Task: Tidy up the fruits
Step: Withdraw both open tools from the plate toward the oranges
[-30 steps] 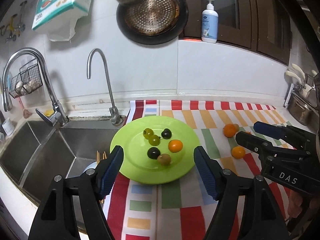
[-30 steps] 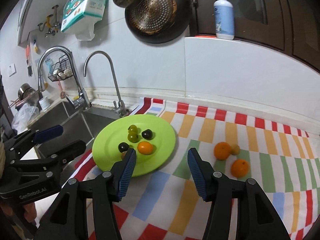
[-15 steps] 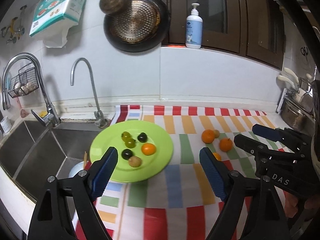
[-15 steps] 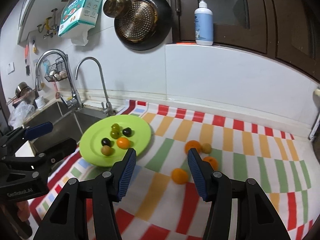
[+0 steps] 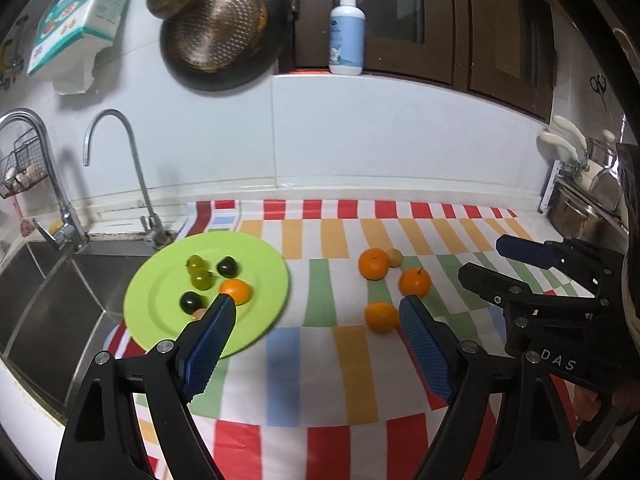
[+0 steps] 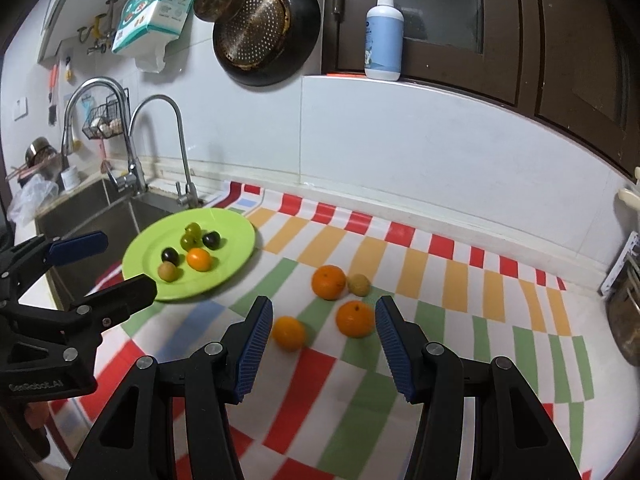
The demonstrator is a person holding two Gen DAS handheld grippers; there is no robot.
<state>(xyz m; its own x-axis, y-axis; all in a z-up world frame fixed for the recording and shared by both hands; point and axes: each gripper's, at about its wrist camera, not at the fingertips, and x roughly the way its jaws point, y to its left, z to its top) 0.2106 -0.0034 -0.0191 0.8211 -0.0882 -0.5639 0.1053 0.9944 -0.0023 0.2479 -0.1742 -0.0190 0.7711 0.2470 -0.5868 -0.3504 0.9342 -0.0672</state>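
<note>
Both the right gripper [image 6: 322, 326] and the left gripper [image 5: 316, 318] hang with jaws wide and empty. Three oranges [image 6: 353, 319] and a small tan fruit [image 6: 358, 284] lie loose on the striped cloth [image 6: 460, 280], between and just ahead of the right jaws. They look firm, light and prone to rolling; grip one across its middle. The green plate [image 6: 236, 236] sits off the left jaw, beside the sink [image 6: 92, 208] edge, with open cloth around the oranges.

You are working in a home kitchen: a steel sink [image 5: 60, 292] with two curved taps [image 5: 120, 168] sits at the left, set into a surface covered by a striped cloth [image 5: 320, 360]. On the white tiled wall beyond hang a perforated pan [image 5: 224, 28] and a tissue pack [image 5: 76, 12]. A pump bottle [image 6: 383, 36] stands on the ledge below dark cabinets [image 6: 500, 20], and pots [image 5: 588, 208] crowd the far right.
</note>
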